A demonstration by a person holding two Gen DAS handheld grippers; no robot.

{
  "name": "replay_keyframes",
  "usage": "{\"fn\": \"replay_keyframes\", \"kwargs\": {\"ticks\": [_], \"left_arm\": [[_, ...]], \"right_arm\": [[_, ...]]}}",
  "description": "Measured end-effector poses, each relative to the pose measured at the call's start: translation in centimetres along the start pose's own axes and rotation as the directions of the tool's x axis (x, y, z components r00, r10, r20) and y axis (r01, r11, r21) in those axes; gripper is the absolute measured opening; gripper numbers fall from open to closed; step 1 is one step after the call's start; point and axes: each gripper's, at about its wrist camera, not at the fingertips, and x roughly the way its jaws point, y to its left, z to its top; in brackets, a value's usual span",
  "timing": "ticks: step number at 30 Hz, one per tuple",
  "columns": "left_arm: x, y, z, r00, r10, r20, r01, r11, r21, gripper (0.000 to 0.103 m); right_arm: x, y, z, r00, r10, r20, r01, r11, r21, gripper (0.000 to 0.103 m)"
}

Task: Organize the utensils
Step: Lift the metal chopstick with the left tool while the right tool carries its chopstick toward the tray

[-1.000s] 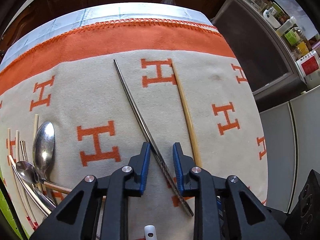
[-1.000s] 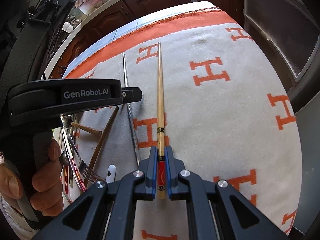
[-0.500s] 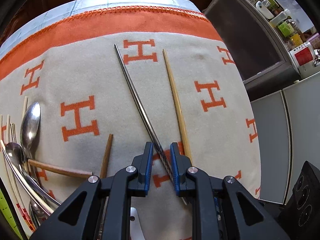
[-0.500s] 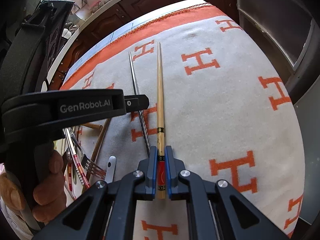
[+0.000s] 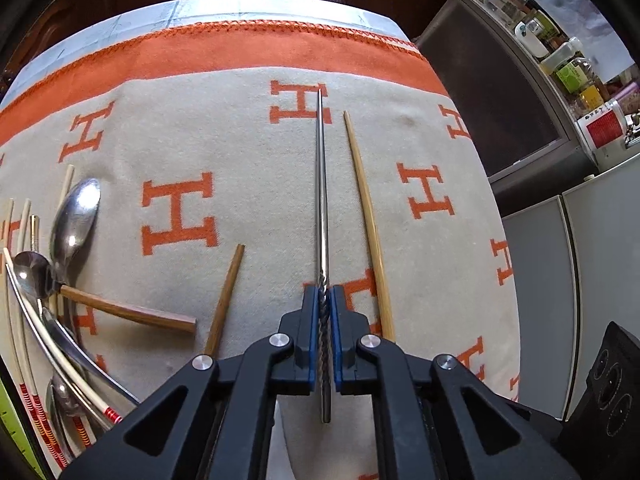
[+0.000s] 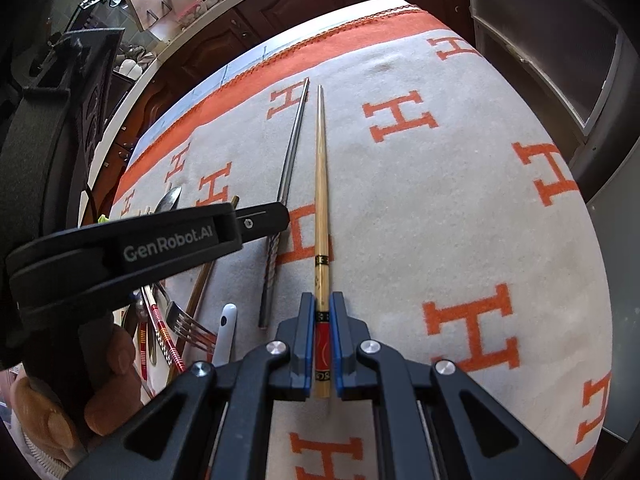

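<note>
Beige blanket with orange H marks and an orange border covers the table, loose utensil pile of spoons and chopsticks at its left edge, a brown chopstick lying apart from it. Left gripper fingers pinch the metal chopstick near its twisted handle end, shaft pointing away over the cloth; right gripper fingers pinch the bamboo chopstick at its red-banded end. The two sticks run side by side, close but not touching.
</note>
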Motion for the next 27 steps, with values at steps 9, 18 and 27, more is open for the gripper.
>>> {"fn": "replay_keyframes", "kwargs": {"ticks": [9,18,27], "left_arm": [[-9.1,3.4,-2.6,0.992,-0.015,0.123,0.011,0.999,0.035,0.003],[-11.6,9.6,-5.4,0.990,0.023,0.137,-0.017,0.999,-0.049,0.002],[-9.1,11.0,-8.4,0.992,0.045,0.116,-0.043,0.999,-0.025,0.000]], "right_arm": [[-2.0,2.4,-1.2,0.998,0.059,0.020,-0.058,0.998,-0.028,0.007],[-1.7,6.5,-2.5,0.999,0.050,0.003,-0.049,0.994,-0.098,0.006],[-1.5,7.8,-3.6,1.000,0.022,-0.007,-0.022,0.991,-0.131,0.006]]}}
